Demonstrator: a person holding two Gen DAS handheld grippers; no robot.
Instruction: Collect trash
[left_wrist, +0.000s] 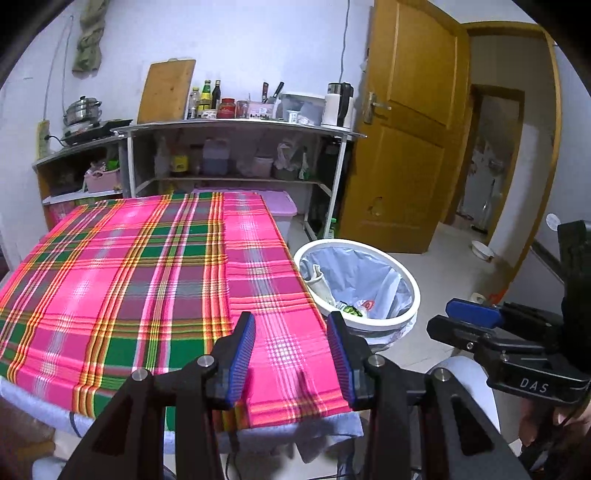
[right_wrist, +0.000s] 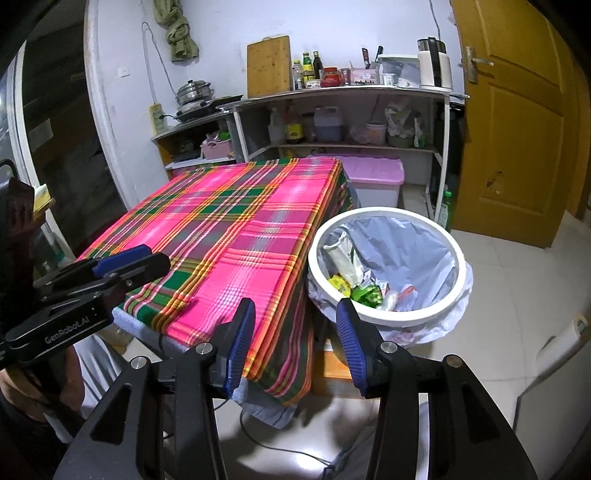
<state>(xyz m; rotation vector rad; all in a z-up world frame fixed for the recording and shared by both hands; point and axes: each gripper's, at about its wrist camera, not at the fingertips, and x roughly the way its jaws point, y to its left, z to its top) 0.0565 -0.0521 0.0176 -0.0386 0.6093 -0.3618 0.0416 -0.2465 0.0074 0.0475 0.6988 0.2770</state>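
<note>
Both the left gripper and right gripper hang with fingers apart and nothing between them, and the trash sits down in the white bin right beside the plaid-covered table.

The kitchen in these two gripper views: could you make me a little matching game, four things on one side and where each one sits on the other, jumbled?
Things:
1. wooden cutting board
2. white trash bin
3. steel pot
4. pink-lidded storage box

Places:
A. on the floor, beside the plaid tablecloth's corner
B. leaning on the wall, on the shelf top
C. on the floor, behind the table
D. on the cooktop, by the wall

Pairs: 1-B, 2-A, 3-D, 4-C
</note>
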